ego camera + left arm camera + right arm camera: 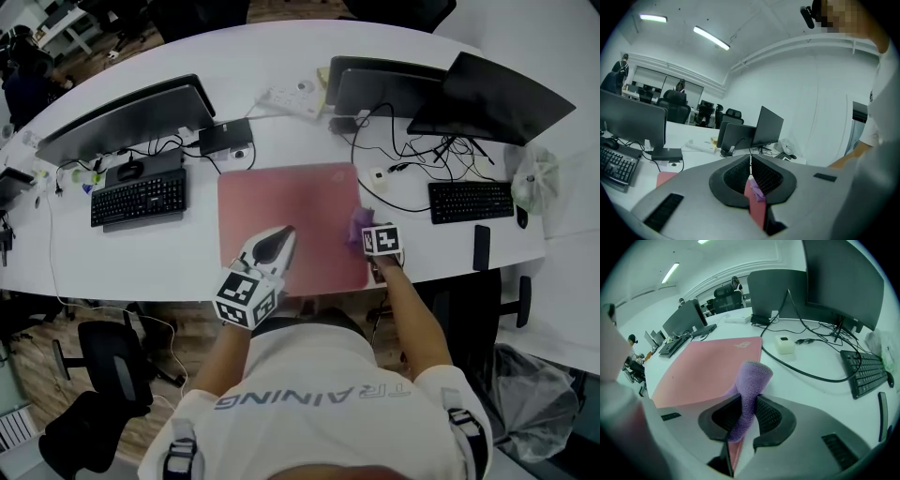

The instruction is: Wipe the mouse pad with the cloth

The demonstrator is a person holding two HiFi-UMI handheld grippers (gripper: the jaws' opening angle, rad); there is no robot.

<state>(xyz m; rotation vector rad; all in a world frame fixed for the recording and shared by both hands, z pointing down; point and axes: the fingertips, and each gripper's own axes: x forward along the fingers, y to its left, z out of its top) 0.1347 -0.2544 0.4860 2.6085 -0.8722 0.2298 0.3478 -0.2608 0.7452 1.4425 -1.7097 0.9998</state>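
At the far left of the white desk a black keyboard is lying well clear of the work. Next comes the left gripper, which is hovering over the near-middle of the pink mouse pad. In its own view the left gripper is showing its jaws pressed together with nothing between them, so it is taking no part in the wiping and is not pinning the pad down either.

The pad is lying flat in the centre of the desk between the two sets of monitors. Its surface is showing no streaks, damp marks or dirt in any view, so I cannot tell how much of it has been wiped.

At the pad's right edge the purple cloth is sitting bunched, clamped in the right gripper. From that gripper's view, the jaws of the right gripper are squeezing the cloth narrowly, its free end poking out past them beside the pad.

My reading: the cloth is in hand and at the pad, but is working only the right margin — most of the surface to the left is looking like work left to do.
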